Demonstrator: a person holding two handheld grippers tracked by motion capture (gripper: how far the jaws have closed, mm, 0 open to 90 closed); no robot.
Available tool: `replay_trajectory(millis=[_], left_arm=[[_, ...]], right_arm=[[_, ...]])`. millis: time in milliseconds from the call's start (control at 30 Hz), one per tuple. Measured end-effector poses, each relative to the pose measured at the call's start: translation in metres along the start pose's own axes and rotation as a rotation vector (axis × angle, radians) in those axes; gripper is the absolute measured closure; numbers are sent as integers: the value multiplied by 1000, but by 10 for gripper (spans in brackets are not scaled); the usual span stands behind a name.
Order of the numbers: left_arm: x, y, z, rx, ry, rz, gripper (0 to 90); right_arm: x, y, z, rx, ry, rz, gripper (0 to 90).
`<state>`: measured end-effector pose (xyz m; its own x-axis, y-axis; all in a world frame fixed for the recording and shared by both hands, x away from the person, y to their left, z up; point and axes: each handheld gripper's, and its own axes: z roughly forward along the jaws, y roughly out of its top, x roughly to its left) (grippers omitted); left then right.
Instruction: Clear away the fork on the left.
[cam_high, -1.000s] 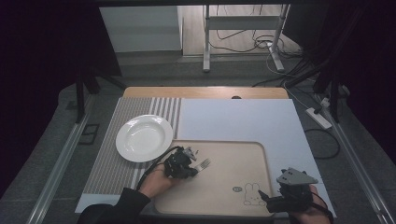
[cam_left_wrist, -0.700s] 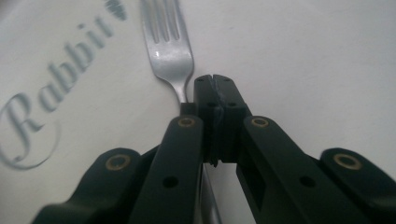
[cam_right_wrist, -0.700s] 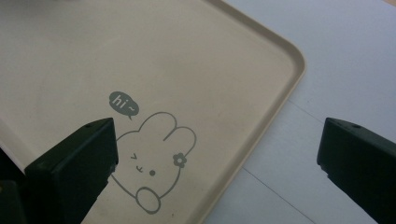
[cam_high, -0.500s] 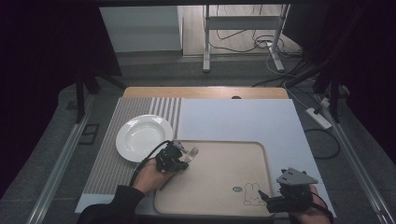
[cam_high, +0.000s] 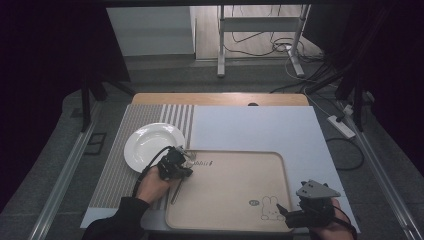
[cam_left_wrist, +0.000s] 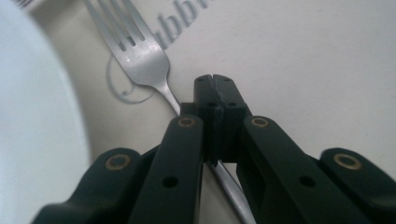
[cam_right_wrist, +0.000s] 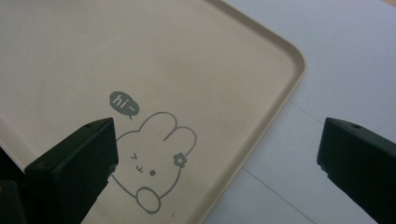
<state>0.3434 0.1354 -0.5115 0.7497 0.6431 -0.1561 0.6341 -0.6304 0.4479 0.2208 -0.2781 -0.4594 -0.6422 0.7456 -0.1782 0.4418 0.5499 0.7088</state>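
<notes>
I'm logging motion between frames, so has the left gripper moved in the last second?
Yes. The left gripper has shifted left along the tray's top edge, toward the white plate, and its jaws are now shut on the fork.

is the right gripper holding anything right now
No, the right gripper is wide open in its own view, with nothing between its jaws except the tray and its printed rabbit below.
</notes>
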Motion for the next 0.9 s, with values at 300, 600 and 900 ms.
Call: replay_trajectory(millis=[300,600,900], left_arm=[[10,-6,-5,6,18,-39,889],[9,-6,-8,-34,-28,-27,839],[3,-5,-15,-120,-31,-1,549]], right_arm=[[0,0,0,-2,1,-1,0],[0,0,0,0,2,-2,0],[0,0,0,-2,2,0,0]])
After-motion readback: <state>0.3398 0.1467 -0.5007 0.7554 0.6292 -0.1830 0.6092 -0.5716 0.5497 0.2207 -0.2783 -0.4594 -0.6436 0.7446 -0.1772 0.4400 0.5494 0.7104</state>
